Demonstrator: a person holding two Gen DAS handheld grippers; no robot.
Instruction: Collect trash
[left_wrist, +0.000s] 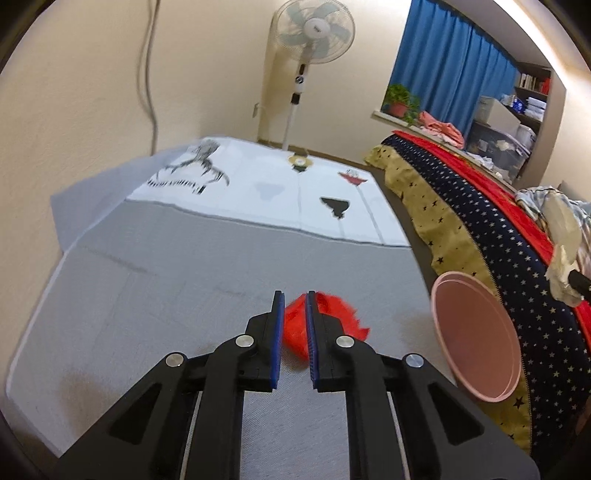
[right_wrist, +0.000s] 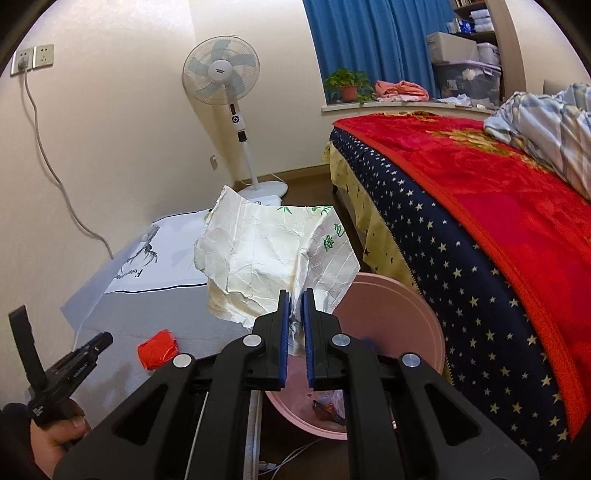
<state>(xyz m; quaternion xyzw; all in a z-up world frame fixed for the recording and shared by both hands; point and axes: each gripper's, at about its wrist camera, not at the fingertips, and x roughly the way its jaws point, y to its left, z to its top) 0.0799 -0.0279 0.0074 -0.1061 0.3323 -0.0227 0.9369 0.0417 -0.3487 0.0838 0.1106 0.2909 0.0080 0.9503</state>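
Note:
A crumpled red wrapper (left_wrist: 325, 326) lies on the grey mat (left_wrist: 147, 295). My left gripper (left_wrist: 294, 299) hovers just over it, jaws a little apart with the wrapper showing between them; the wrapper also shows in the right wrist view (right_wrist: 158, 349), resting on the mat apart from the left gripper (right_wrist: 66, 369). My right gripper (right_wrist: 295, 297) is shut on a large crumpled white paper bag (right_wrist: 273, 254) and holds it above the pink bin (right_wrist: 406, 314). The bin (left_wrist: 476, 339) stands beside the bed and holds some trash (right_wrist: 328, 406).
A bed with a red blanket (right_wrist: 498, 192) and starred navy cover runs along the right. A standing fan (right_wrist: 229, 85) is by the far wall. A white printed sheet (left_wrist: 266, 184) lies at the mat's far end. A cable (right_wrist: 288, 461) lies on the floor.

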